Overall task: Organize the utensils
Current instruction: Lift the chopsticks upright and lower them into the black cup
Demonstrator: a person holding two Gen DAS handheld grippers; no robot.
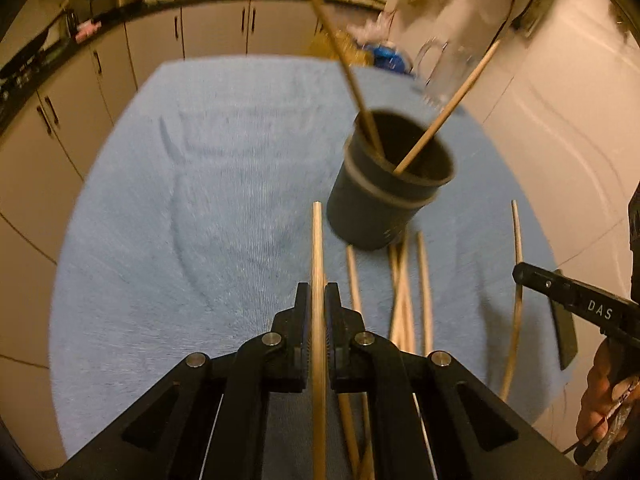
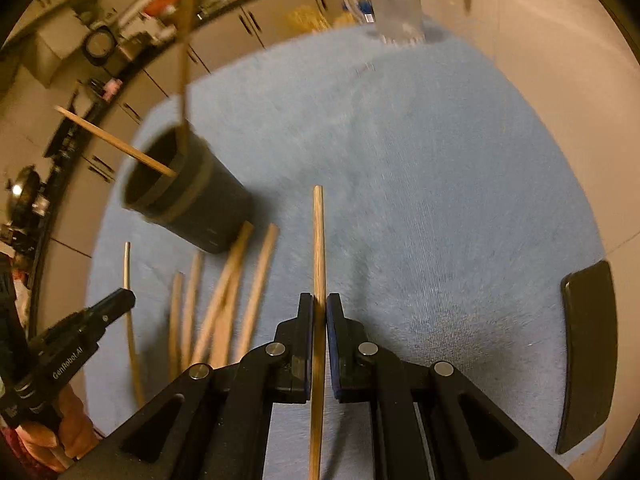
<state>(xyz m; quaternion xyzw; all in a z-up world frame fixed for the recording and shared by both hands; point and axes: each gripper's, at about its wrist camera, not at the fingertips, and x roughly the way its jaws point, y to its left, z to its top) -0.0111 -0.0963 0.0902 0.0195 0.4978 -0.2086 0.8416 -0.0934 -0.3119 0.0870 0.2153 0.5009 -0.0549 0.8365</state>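
A dark round cup [image 1: 390, 184] stands on a blue towel [image 1: 200, 200] with two wooden chopsticks [image 1: 448, 110] leaning in it. My left gripper [image 1: 318, 292] is shut on a wooden chopstick [image 1: 317, 248] and holds it pointing ahead, just left of the cup. My right gripper [image 2: 319, 304] is shut on another chopstick [image 2: 318, 240], right of the cup [image 2: 188, 196]. Several loose chopsticks [image 1: 404, 292] lie on the towel in front of the cup; they also show in the right wrist view [image 2: 224, 292]. The right gripper also shows at the right edge of the left wrist view [image 1: 520, 272].
A clear glass mug [image 1: 444, 72] stands at the towel's far edge behind the cup. A dark flat object [image 2: 588, 356] lies at the towel's right edge. Kitchen cabinets [image 1: 216, 28] and a cluttered counter run along the back. The towel [image 2: 440, 180] covers a pale table.
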